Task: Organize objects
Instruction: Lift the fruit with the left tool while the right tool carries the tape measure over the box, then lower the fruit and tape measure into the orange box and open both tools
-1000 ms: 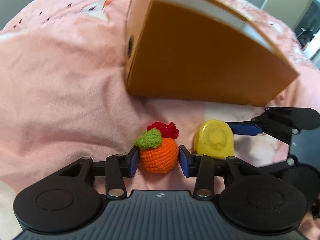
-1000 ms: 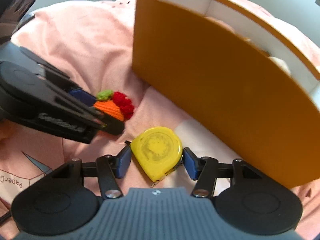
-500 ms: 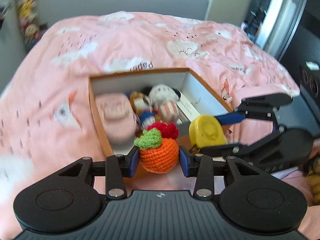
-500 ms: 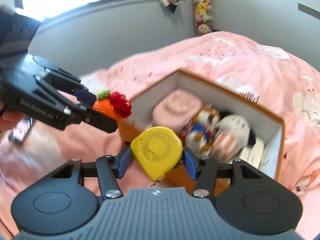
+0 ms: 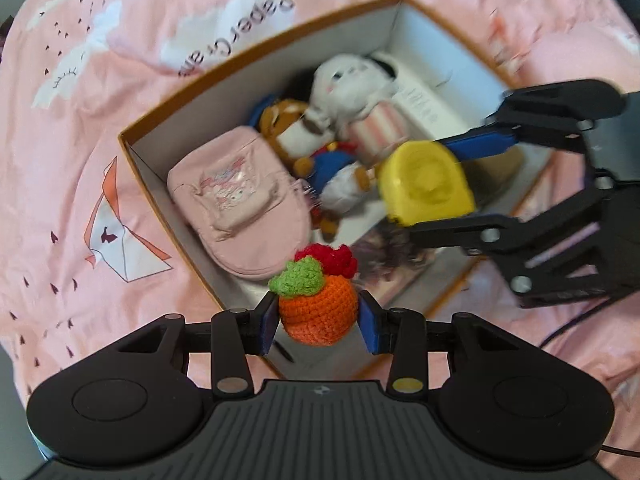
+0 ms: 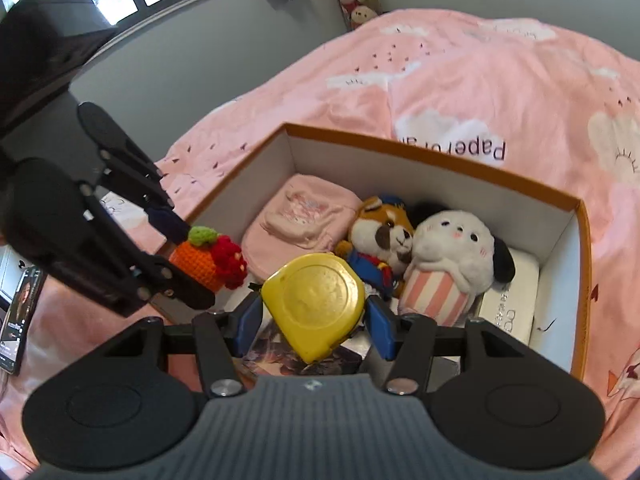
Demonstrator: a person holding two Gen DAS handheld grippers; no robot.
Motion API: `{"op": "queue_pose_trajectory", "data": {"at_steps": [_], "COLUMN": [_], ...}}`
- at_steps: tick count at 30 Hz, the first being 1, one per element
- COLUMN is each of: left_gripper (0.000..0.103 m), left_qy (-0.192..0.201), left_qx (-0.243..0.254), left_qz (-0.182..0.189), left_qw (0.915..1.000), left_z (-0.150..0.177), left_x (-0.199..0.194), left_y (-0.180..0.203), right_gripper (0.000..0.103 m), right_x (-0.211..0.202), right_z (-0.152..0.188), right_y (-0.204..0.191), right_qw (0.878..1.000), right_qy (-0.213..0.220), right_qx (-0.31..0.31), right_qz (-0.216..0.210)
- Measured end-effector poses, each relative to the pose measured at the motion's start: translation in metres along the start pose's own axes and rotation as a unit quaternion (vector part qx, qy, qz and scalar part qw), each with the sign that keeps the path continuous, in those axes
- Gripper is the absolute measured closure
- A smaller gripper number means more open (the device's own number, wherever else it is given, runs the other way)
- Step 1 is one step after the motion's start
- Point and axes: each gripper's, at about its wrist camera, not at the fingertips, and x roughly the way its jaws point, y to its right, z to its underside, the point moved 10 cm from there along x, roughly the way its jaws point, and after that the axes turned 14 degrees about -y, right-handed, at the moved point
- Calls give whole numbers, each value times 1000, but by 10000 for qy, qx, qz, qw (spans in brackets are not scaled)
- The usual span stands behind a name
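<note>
Pink bedspread (image 6: 460, 80) with cloud prints covers the bed, orange-rimmed cardboard box (image 6: 436, 154) sits on it, open top. At the left, the left hand-held gripper (image 5: 319, 318) points down over the box's near-left corner, blue pads clamped on a crocheted orange fruit (image 5: 318, 312) with green leaf and red knit tuft; the fruit hangs above the box interior, not touching the contents. Inside the box, left to right: pink pouch (image 6: 300, 220) against the left wall, fox plush (image 6: 382, 236) in a blue outfit, white dog plush (image 6: 456, 252) in a pink-striped cup, white carton (image 6: 510, 300) by the right wall; a printed booklet (image 5: 394, 268) lies on the box floor. To the right, the right hand-held gripper (image 6: 314, 322) is partway closed on a yellow tape measure (image 6: 316, 300), gripped by its sides, held above the box's near edge just beside the fruit. A phone (image 6: 18, 320) lies at the far left on the bed.
</note>
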Motion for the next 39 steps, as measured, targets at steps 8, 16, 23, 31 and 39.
{"op": "queue_pose_trajectory", "data": {"at_steps": [8,16,23,31,39], "left_gripper": [51,45,45,45,45], "left_qy": [-533,92,1721,2578,2793], "left_qx": [-9,-89,-909,-2163,-3003], "left_qz": [-61,-125,278,388,878], "left_qw": [9986,9998,9805,9409,9078], "left_z": [-5,-12,5,36,64], "left_x": [23,7,-48,-47,-30], "left_y": [1,-5,-25,-54,-65], "right_gripper": [45,45,45,45,44], "right_x": [13,20,42,71,100], "right_z": [-1,-3,-3,-3,-2], "right_y": [13,8,4,-16,-29], "right_qw": [9999,9989,9944,9813,9699], "right_qy": [-171,-396,-791,-1350,-1842], "right_qx": [0,-63,-46,244,553], "right_qz": [-12,-254,-693,-1349,-1492]}}
